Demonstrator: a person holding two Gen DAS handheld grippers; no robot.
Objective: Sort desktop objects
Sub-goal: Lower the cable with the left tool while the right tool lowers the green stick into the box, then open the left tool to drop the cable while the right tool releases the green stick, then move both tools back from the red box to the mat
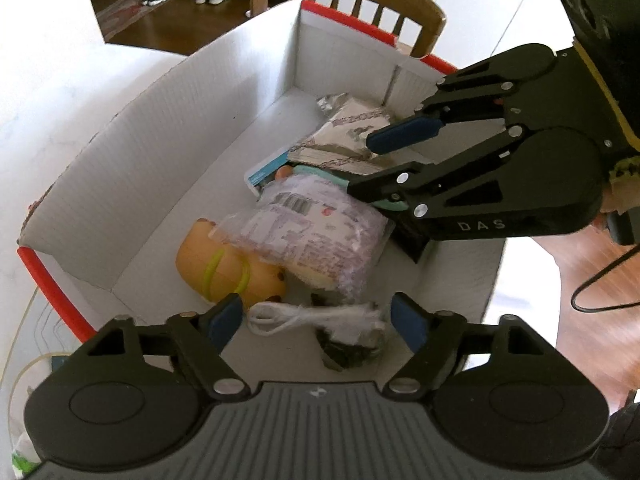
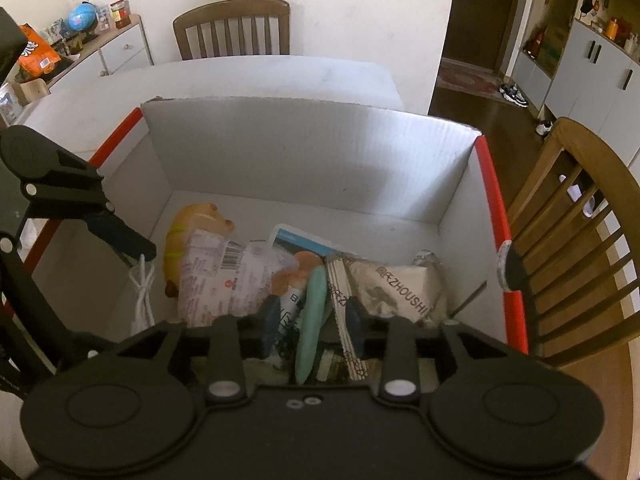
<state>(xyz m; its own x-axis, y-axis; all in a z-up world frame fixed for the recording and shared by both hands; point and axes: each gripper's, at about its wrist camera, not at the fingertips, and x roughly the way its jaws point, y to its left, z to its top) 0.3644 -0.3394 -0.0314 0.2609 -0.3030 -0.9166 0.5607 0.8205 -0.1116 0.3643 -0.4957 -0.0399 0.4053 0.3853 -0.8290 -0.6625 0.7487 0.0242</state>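
Right gripper [image 2: 312,318] first: jaws part-way apart, mint-green piece [image 2: 314,300] standing between the pads, neither pad visibly pressing it, so seemingly let go inside the white cardboard box [image 2: 304,148]. Best to lift straight out, pads kept clear of the piece so as not to drag it back up, and to mind the lettered foil pouch [image 2: 400,288] at two o'clock. Over at nine o'clock, left gripper [image 1: 316,320] spread wide and empty, hovering above the white cable [image 1: 296,316]; worth holding it off until the right one is clear. Counting the box now: one mint-green piece, one orange soft toy [image 1: 192,256] at eleven o'clock, one clear barcode packet [image 1: 312,236] lying across it, one blue-edged card [image 1: 266,170] underneath, one coiled cable, at least two foil pouches, one dark lump [image 1: 348,352] too murky to name. Beyond the box, two wooden chairs, one at twelve o'clock [image 2: 232,24], one at three [image 2: 580,220].
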